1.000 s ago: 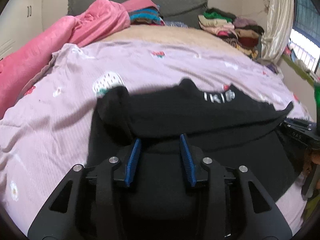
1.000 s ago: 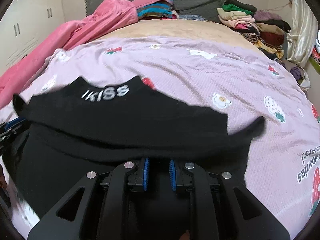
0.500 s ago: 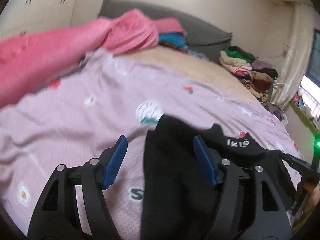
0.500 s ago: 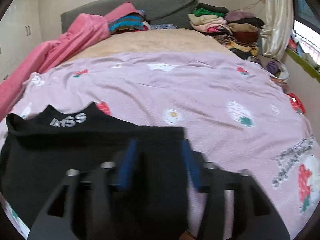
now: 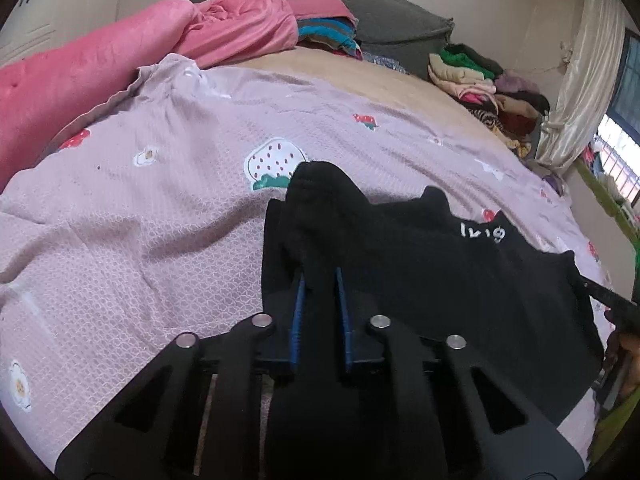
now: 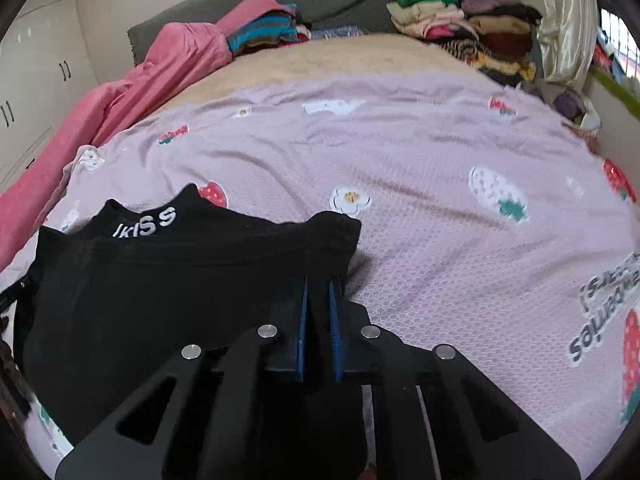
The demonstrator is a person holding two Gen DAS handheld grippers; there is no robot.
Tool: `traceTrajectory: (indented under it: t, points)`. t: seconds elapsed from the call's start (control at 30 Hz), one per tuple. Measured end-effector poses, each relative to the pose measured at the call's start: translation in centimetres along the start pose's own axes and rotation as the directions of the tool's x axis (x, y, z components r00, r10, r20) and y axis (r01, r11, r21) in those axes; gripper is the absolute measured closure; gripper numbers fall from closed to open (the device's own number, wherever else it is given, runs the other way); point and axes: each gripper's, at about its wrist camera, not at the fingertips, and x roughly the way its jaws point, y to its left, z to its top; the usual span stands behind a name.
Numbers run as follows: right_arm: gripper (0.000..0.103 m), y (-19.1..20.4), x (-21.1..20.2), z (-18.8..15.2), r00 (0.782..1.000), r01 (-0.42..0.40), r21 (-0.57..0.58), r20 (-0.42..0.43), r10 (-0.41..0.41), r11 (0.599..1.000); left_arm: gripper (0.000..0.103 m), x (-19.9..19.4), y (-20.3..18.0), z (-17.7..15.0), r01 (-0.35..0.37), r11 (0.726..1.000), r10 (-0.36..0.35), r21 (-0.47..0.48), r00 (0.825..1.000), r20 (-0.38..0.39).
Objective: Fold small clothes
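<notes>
Lilac bedspread [image 5: 160, 216] | left tongs [image 5: 319, 280] low, level, clamping black garment [image 5: 440, 280] | right tongs [image 6: 318, 288] likewise, opposite side

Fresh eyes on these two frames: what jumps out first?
The black top with white lettering at its collar, spread on the near part of the lilac strawberry-print bedspread. Both grippers are clamped on it: the left gripper on a bunched sleeve at its left side, the right gripper on the right side. Behind, a pink blanket lies along the left edge and folded clothes are stacked at the far right.
</notes>
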Motion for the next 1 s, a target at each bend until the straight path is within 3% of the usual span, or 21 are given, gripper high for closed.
traceTrajectory:
  t: [0.2, 0.3, 0.53, 0.8, 0.9, 0.97, 1.0]
  points:
    - [0.095, -0.1, -3.8, 1.9, 0.991, -0.043, 0.016, 0.125, 0.041, 0.999, 0.100, -3.3, -0.2, 1.2, 0.003, 1.000, -0.004, 0.009, 0.993, 0.115]
    - [0.095, -0.2, -4.1, 2.9, 0.988, -0.030, 0.010, 0.152, 0.028, 0.999, 0.100, -3.3, -0.2, 1.5, -0.029, 1.000, 0.027, 0.012, 0.991, 0.130]
    - [0.095, -0.2, 0.6, 1.1, 0.995, 0.075, -0.006, 0.061, -0.074, 0.997, 0.099, -0.2, 1.0, 0.6, -0.064, 0.998, 0.064, -0.001, 0.997, 0.047]
    - [0.093, -0.2, 1.5, -0.3, 0.993, 0.113, -0.007, 0.024, -0.112, 0.994, 0.090, -0.3, 0.7, 0.3, -0.090, 0.995, 0.090, 0.029, 0.996, 0.030]
    - [0.086, 0.1, 1.1, -0.7, 0.992, 0.125, -0.020, 0.023, -0.125, 0.992, 0.076, -0.7, 0.1, 0.2, -0.097, 0.994, 0.096, 0.049, 0.995, 0.028]
    - [0.070, 0.1, 0.3, -1.0, 0.991, 0.132, -0.021, 0.028, -0.132, 0.991, 0.072, -1.2, -0.5, 0.1, -0.109, 0.991, 0.107, 0.074, 0.994, 0.038]
    - [0.067, 0.1, -0.1, -1.2, 0.991, 0.128, -0.019, 0.032, -0.127, 0.992, 0.068, -1.5, -0.7, 0.1, -0.116, 0.990, 0.113, 0.083, 0.993, 0.044]
